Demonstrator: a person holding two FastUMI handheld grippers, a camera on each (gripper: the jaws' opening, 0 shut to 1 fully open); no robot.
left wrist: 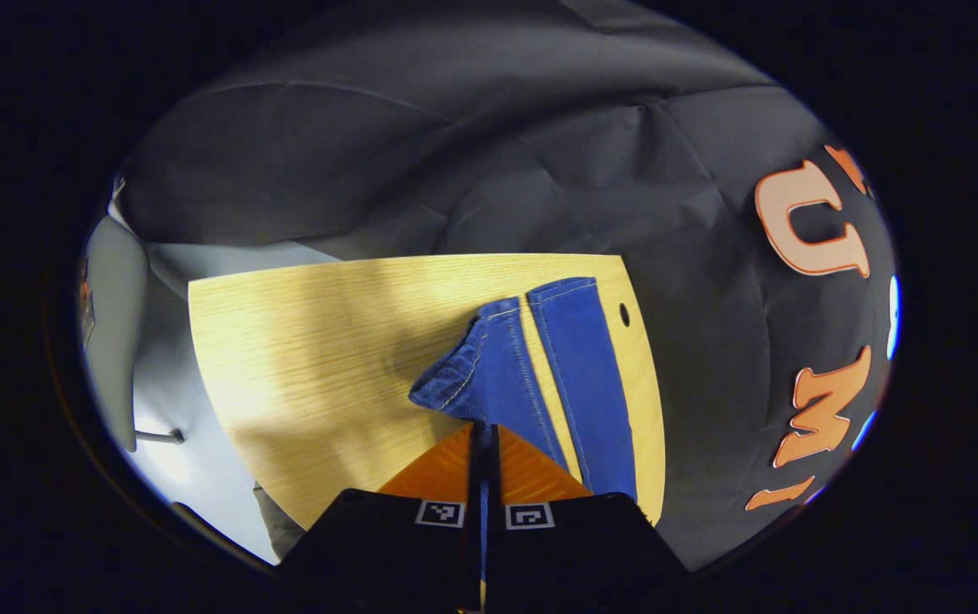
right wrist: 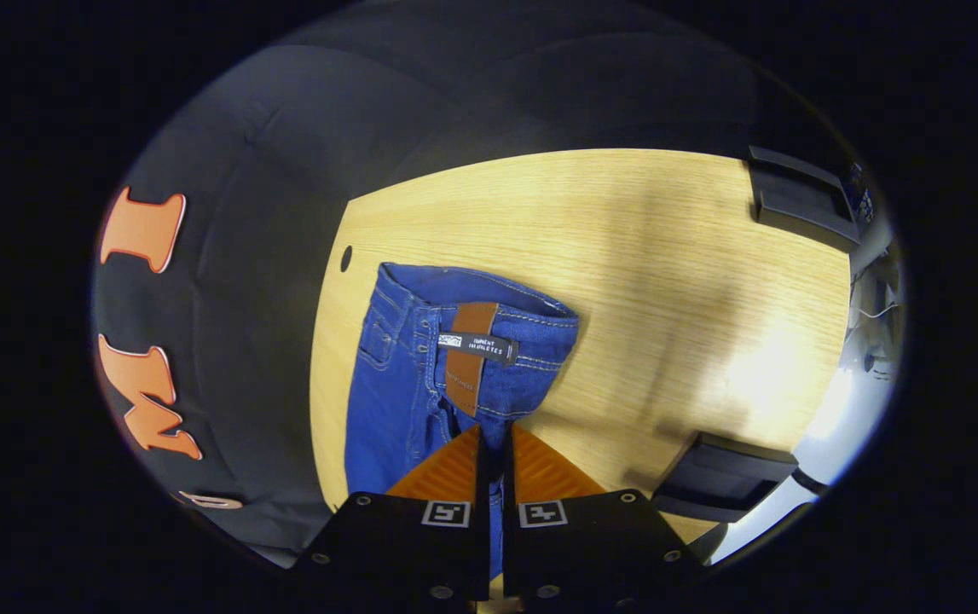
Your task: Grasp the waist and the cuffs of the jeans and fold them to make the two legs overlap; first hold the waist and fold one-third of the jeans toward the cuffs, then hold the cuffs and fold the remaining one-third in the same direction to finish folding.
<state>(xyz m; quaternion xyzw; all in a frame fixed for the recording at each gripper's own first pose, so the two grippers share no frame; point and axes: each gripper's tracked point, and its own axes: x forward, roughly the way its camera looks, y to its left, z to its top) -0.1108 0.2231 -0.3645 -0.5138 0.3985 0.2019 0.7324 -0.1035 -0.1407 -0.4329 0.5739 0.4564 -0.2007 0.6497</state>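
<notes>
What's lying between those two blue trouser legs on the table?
Nothing: in the left gripper view, only a narrow strip of bare table shows between the lifted leg and the flat leg.

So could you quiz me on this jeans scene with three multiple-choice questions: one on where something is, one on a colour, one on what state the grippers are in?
1. What do the jeans lie on?
A. a wooden table
B. a carpet
C. a metal rack

2. What colour is the patch at the waist?
A. green
B. brown
C. white

3. How does the left gripper stand?
A. wide open above the table
B. shut on a jeans leg
C. holding a cup

Answers: 1 A, the light wood-grain table spreads under the denim. 2 B, a brown strip crosses the waistband in the right gripper view. 3 B, its fingers pinch one leg, which lifts off the table; the right gripper likewise pinches the waist.
</notes>
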